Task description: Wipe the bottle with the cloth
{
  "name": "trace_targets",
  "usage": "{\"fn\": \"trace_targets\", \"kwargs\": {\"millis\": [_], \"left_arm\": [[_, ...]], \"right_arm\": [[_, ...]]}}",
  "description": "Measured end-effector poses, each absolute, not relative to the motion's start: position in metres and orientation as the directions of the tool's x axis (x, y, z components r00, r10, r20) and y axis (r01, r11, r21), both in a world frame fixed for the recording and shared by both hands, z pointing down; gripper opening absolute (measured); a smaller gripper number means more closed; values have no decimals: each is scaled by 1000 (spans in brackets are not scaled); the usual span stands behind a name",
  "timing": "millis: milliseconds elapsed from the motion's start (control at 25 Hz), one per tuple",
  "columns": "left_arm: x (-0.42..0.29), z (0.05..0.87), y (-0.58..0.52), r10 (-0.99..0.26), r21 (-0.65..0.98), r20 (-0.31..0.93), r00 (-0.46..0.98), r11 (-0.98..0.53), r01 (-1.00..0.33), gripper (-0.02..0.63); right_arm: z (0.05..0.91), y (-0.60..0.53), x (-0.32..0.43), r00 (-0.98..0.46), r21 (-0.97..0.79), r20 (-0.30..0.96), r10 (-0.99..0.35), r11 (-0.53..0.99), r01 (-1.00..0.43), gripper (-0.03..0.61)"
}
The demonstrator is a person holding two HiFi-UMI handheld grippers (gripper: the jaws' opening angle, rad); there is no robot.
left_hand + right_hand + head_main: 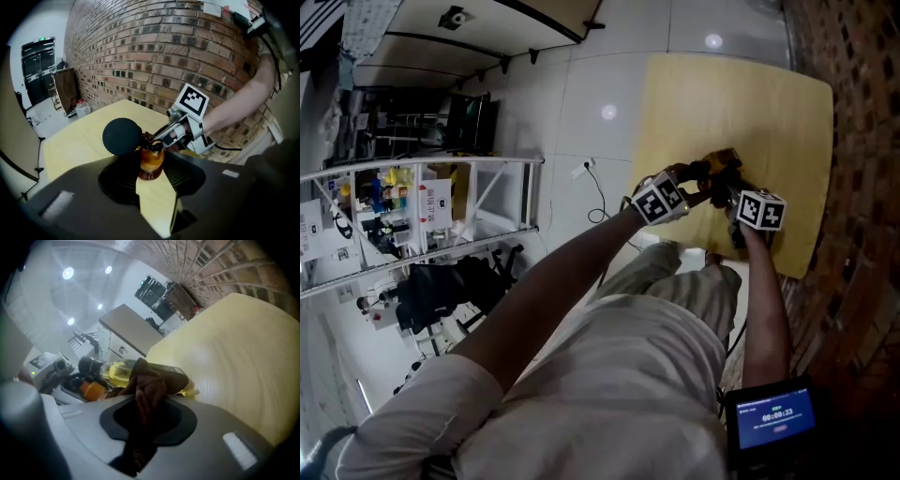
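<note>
My right claw (147, 408) is pressed shut on the brown cloth (149, 383), which lies against the bottle (119, 372). My left claw (151, 172) pinches that bottle — seemingly just below its black cap (122, 136) — over the yellow table (79, 145).

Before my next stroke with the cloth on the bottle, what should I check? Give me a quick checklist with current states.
1. Left gripper jaws closed on the bottle: ok.
2. Right gripper jaws clamped on the cloth: ok.
3. Cloth in contact with the bottle: ok, it is bunched against the bottle's side in the right gripper view.
4. Black cap on the bottle: ok.
5. Bottle's base resting on the table: cannot tell.
</note>
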State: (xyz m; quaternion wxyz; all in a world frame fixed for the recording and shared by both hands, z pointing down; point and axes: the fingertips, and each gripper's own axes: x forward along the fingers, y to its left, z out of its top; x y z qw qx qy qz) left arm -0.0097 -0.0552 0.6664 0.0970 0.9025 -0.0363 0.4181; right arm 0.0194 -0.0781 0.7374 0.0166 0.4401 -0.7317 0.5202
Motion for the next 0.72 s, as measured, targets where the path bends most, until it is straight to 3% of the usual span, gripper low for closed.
{"fn": "trace_targets", "kwargs": {"millis": [200, 320, 360, 520, 720], "left_arm": [[-8, 666, -55, 45, 120, 768, 639, -990, -75, 170], [-12, 674, -53, 27, 53, 815, 579, -998, -27, 176], [-13, 676, -52, 20, 48, 823, 568, -998, -33, 208], [-15, 670, -54, -73, 70, 810, 582, -973, -219, 281], [-21, 667, -54, -212, 111, 829, 517, -844, -524, 333]], "right_arm": [[790, -65, 21, -550, -530, 754, -360, 162, -832, 80], [784, -61, 28, -534, -522, 758, -376, 142, -841, 81], [779, -60, 33, -534, -548, 736, -416, 97, -831, 81], [762, -42, 51, -510, -650, 649, -564, -64, -757, 81], [747, -22, 44, -514, -691, 579, -632, -45, -722, 82]]}}
